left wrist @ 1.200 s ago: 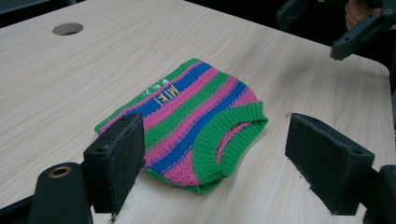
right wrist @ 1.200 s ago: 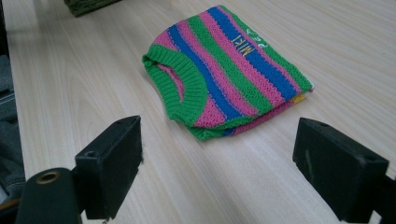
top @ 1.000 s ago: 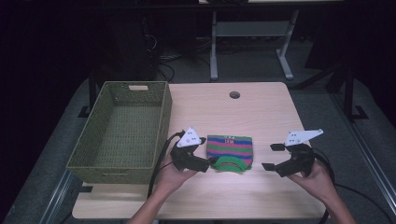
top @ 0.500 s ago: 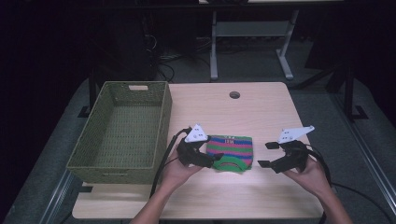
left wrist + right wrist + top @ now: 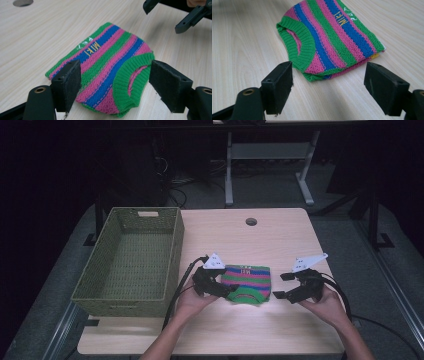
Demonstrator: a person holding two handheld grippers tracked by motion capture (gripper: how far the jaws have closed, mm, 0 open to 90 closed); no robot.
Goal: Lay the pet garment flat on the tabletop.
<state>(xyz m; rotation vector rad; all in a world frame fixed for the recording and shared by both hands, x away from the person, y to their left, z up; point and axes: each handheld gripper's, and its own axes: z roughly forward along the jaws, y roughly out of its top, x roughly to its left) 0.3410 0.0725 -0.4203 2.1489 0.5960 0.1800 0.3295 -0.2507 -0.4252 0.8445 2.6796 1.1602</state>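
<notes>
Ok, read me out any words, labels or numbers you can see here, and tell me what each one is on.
"MIKI" in yellow stitched letters, on a blue stripe of the striped knit garment lying on the table.
A second line in pale stitched letters on the green stripe beside it: too blurred to read.
Small dark marks on the grey plates atop the left gripper and right gripper: too small to read.

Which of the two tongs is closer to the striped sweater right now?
The left tongs, on the basket side: their tips already overlap the sweater edge. The right tongs stand apart from it, bare table between.
</notes>
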